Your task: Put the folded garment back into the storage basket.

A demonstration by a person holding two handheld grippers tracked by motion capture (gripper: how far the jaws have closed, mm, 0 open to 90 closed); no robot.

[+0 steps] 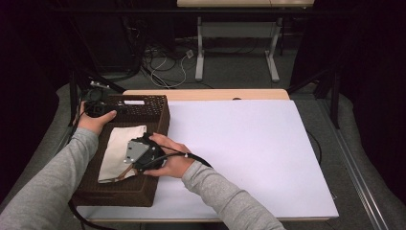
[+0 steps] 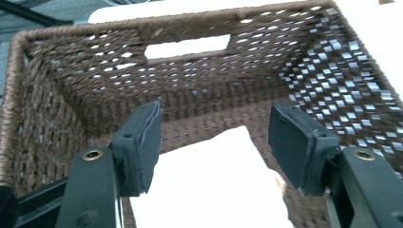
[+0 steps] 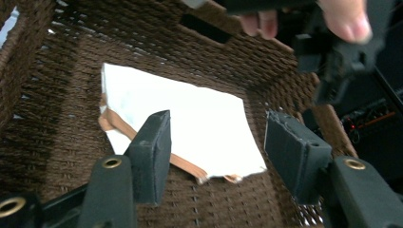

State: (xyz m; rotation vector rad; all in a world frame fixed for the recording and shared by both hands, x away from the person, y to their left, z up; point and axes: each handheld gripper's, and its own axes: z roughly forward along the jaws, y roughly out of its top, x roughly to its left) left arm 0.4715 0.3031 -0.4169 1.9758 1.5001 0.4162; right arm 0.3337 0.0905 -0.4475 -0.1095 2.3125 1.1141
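A brown woven basket (image 1: 162, 120) stands on the left side of the white table top. Inside it lies a folded white cloth (image 1: 117, 148) with a tan strip along one edge. My left gripper (image 1: 97, 107) is at the basket's far left corner; its own view shows it (image 2: 214, 137) open above the cloth (image 2: 209, 190), facing the basket wall (image 2: 190, 71). My right gripper (image 1: 139, 153) hangs over the basket by its right rim. In its own view it (image 3: 216, 142) is open just above the cloth (image 3: 190, 114), holding nothing.
The white table top (image 1: 249, 153) stretches to the right of the basket. Behind it is a wooden table edge (image 1: 206, 94), then a white desk frame (image 1: 200, 57) and loose cables (image 1: 163, 67) on the floor. The person's left hand (image 3: 344, 19) shows beyond the basket's far wall (image 3: 266, 61).
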